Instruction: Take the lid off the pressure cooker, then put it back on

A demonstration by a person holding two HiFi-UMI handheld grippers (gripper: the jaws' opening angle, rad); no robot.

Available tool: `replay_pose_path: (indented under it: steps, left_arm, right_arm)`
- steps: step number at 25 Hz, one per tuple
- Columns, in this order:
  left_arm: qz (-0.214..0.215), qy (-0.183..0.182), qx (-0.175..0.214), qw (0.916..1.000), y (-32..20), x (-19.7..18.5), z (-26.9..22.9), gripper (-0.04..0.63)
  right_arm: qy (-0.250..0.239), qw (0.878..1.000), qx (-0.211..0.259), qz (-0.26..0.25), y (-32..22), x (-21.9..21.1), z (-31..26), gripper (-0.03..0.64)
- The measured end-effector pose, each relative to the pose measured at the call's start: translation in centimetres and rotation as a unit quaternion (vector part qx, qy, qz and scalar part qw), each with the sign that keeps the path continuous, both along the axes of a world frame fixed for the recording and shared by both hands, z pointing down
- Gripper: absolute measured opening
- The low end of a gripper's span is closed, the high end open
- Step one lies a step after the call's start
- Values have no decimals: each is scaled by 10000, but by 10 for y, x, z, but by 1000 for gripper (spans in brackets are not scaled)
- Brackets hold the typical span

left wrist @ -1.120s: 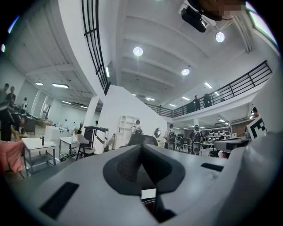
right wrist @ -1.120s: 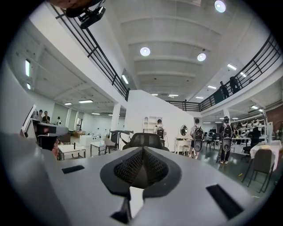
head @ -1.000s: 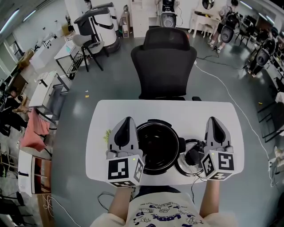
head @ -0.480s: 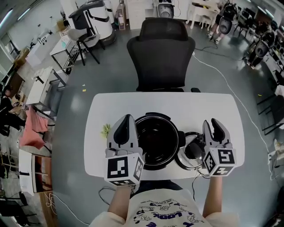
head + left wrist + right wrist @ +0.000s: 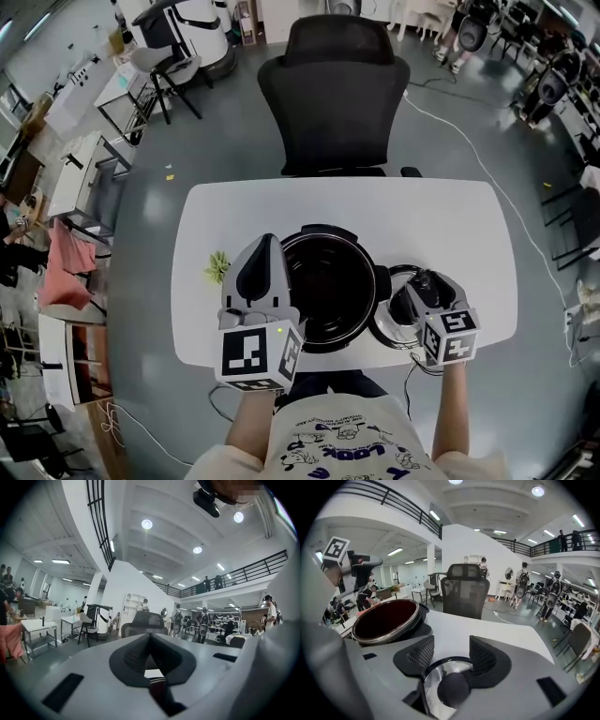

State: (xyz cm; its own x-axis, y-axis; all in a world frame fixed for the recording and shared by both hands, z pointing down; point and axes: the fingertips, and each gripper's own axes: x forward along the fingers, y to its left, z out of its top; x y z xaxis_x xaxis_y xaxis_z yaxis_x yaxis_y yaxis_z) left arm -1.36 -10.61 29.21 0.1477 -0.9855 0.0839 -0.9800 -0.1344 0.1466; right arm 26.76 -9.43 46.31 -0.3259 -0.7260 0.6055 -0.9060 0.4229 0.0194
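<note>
Lid (image 5: 387, 330) lies flat on the white table (image 5: 441, 220), just right of the open pressure cooker (image 5: 328, 291). Its black knob (image 5: 454, 689) sits low between the jaws of the right tongs (image 5: 451, 656), which have just been opening and stand apart, not closed on it. Left tongs (image 5: 264, 246) closed, empty, beside the cooker's left rim.

"What was the room like?"
"A big hall: glossy grey floor (image 5: 220, 127), white walls, round ceiling lights (image 5: 146, 524), and a black-railed balcony (image 5: 253, 566) overhead."
"And the furniture?"
"A white table (image 5: 441, 216) had a black office chair (image 5: 335, 89) just behind it. More desks (image 5: 82, 183) stood at the left."
</note>
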Motion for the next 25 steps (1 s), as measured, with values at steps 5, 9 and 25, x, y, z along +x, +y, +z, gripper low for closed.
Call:
replay_pose_path:
  steps: [5, 9, 25]
  left_arm:
    - [49, 16, -111, 9999, -8, 3, 12, 14]
    - [68, 35, -204, 9998, -12, 4, 25, 14]
    - [21, 43, -606, 9982, -31, 3, 66, 14]
  right_arm:
    - [290, 9978, -559, -199, 11, 7, 45, 276]
    - [484, 9939, -938, -328, 18, 14, 77, 284]
    - [970, 9736, -1952, -682, 20, 28, 149, 304]
